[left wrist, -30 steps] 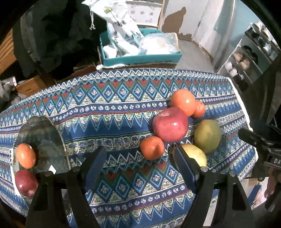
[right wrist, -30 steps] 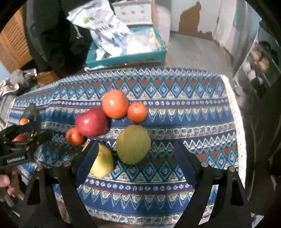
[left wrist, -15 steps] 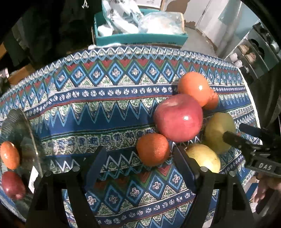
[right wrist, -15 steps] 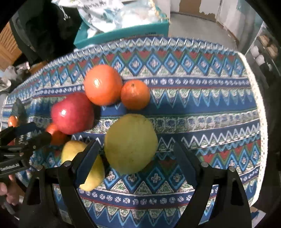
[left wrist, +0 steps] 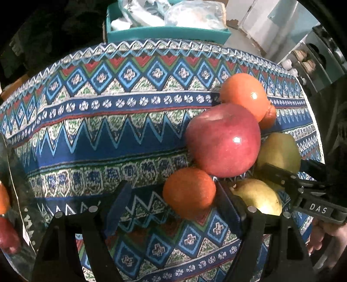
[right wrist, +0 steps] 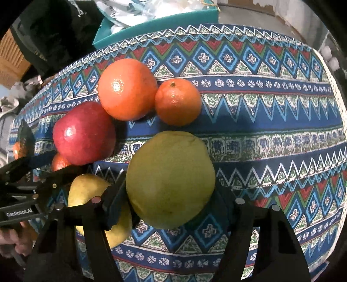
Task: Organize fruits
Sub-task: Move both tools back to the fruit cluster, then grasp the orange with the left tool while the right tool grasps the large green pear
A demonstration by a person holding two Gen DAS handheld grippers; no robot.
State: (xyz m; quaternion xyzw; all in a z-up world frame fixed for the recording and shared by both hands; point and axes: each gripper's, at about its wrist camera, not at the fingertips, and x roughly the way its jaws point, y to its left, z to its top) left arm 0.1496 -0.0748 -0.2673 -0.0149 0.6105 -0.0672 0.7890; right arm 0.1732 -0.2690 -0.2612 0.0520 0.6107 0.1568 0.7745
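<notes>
Right gripper spread around the green guava; left gripper spread by the mandarin. Close gently (round, likely to roll). Lift 1 fruit each.

This looks like a lived-in home room. A table wears a patterned woven cloth in blue, red and green with a white trim. Behind the table, just past its far edge, a teal box holds plastic bags. Right of the table, shelves carry what may be shoes, too blurred to be sure. Behind the box runs a bare floor, and a wall with patchy, peeling paint. Left of the table lie dark clothes and a wooden slatted panel.
</notes>
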